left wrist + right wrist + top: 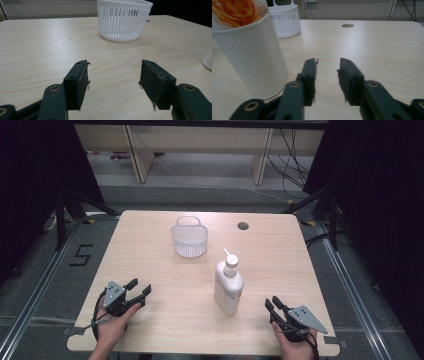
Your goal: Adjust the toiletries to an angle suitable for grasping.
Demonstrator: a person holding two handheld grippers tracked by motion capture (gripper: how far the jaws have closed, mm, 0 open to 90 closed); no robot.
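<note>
Just left of right hand-held gripper [327, 67], bottle [249, 55]

The table [165, 285] has a pale wood-grain top, smooth with a soft sheen. The basket [189, 240] is thin white plastic, slotted all round and a bit see-through. The pump bottle [228, 287] looks like white plastic too, ribbed low down, with a glossy printed label. The gripper pads [153, 83] are matt black, rough and frayed at the edges.

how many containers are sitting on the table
2: a white basket toward the far middle of the table, and a white pump bottle standing nearer, right of centre. Nothing appears hidden.
</note>
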